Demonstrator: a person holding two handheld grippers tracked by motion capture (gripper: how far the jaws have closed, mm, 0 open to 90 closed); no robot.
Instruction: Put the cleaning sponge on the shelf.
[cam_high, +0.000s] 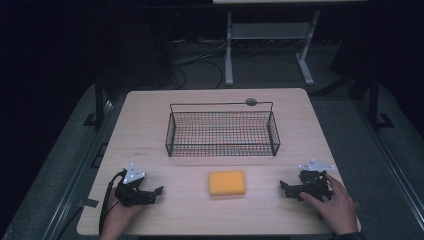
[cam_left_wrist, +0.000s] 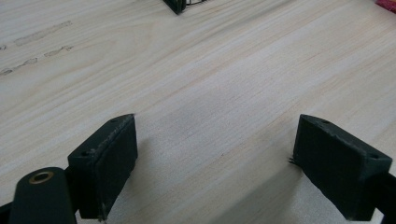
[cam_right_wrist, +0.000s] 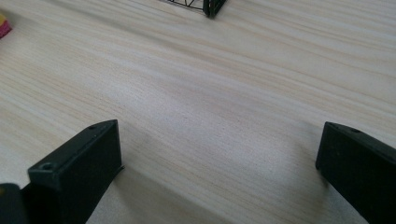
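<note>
A yellow-orange sponge (cam_high: 227, 183) lies flat on the wooden table (cam_high: 150, 130), near the front and in the middle. Behind it stands a black wire basket (cam_high: 222, 131), with nothing visible inside. My left gripper (cam_high: 156, 192) rests on the table at the front left, held by a hand, and points right toward the sponge. Its jaws stand wide apart over bare wood (cam_left_wrist: 215, 144). At the front right my right gripper (cam_high: 284, 189) points left toward the sponge, also open over bare wood (cam_right_wrist: 219, 158). A pink-edged sliver of the sponge (cam_right_wrist: 3, 25) shows at that view's left edge.
A basket corner (cam_left_wrist: 180, 4) shows at the top of the left gripper view, and another corner (cam_right_wrist: 210, 7) in the right gripper view. A small round grommet (cam_high: 251, 102) sits at the table's back edge. A white stand (cam_high: 267, 45) is on the floor beyond.
</note>
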